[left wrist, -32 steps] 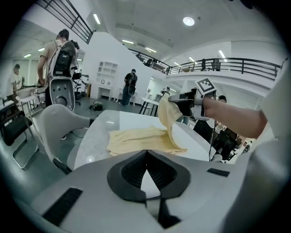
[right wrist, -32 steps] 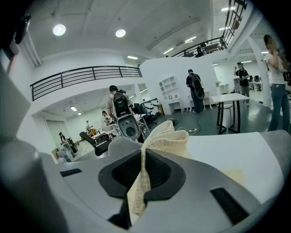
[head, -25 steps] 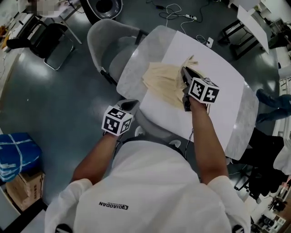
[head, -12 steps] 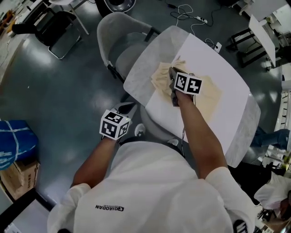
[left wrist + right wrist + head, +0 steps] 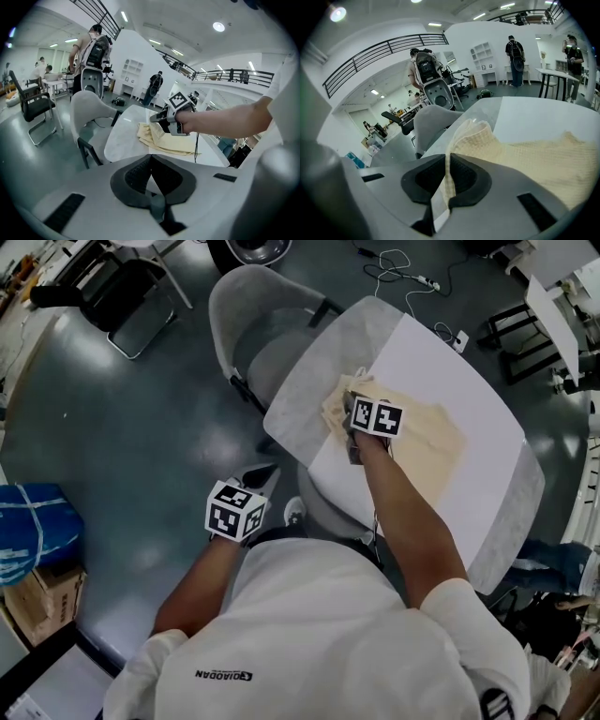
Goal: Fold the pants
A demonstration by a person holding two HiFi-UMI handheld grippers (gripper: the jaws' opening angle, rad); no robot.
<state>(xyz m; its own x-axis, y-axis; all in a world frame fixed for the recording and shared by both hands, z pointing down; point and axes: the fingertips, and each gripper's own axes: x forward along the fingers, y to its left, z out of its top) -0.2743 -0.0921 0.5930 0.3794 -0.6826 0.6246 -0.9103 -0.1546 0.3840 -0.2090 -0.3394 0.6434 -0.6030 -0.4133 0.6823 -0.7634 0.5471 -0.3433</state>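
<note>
The cream pants (image 5: 427,432) lie on the white sheet (image 5: 450,362) on the grey table (image 5: 300,399). My right gripper (image 5: 351,407) is low over their left end, near the table's edge by the chair. In the right gripper view its jaws (image 5: 447,164) are shut on a fold of the waffle-textured pants (image 5: 525,159), which spread away to the right. My left gripper (image 5: 262,474) hangs off the table, below its near left edge. Its jaws (image 5: 151,157) are shut with nothing between them, pointing at the table and the right gripper (image 5: 157,118).
A grey chair (image 5: 258,315) stands against the table's left edge. A blue bundle (image 5: 33,545) and boxes sit on the floor at far left. Cables (image 5: 403,268) trail beyond the table. People stand in the background (image 5: 93,44).
My right gripper has come down and leftward with the pants' edge, toward the table side by the chair. The cloth now spreads out to its right. The left gripper drifted slightly.
</note>
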